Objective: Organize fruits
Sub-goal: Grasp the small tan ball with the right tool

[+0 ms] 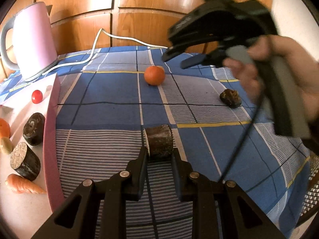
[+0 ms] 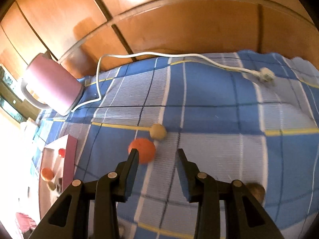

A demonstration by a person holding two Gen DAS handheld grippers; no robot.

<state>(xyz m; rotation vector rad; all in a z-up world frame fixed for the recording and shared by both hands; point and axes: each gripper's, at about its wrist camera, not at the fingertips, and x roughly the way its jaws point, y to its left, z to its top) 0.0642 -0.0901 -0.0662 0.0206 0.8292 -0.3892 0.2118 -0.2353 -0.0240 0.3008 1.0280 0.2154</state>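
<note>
My left gripper (image 1: 159,152) is shut on a dark brown cylinder (image 1: 159,140), held just above the checked cloth. An orange (image 1: 154,75) lies farther off on the cloth, and a dark brown lump (image 1: 230,98) lies to the right. My right gripper (image 1: 180,60) hovers open above and right of the orange. In the right wrist view the right gripper (image 2: 157,152) is open and empty, with the orange (image 2: 142,153) by its left finger and a beige ball (image 2: 158,131) just beyond. A brown lump (image 2: 257,191) sits at lower right.
A pink tray (image 1: 52,131) at the left holds a red ball (image 1: 37,96), two dark cylinders (image 1: 33,128), an orange piece and a salmon-coloured piece (image 1: 24,184). A pink kettle (image 1: 32,39) with a white cord (image 1: 93,53) stands at the back left. Wooden cabinet doors stand behind.
</note>
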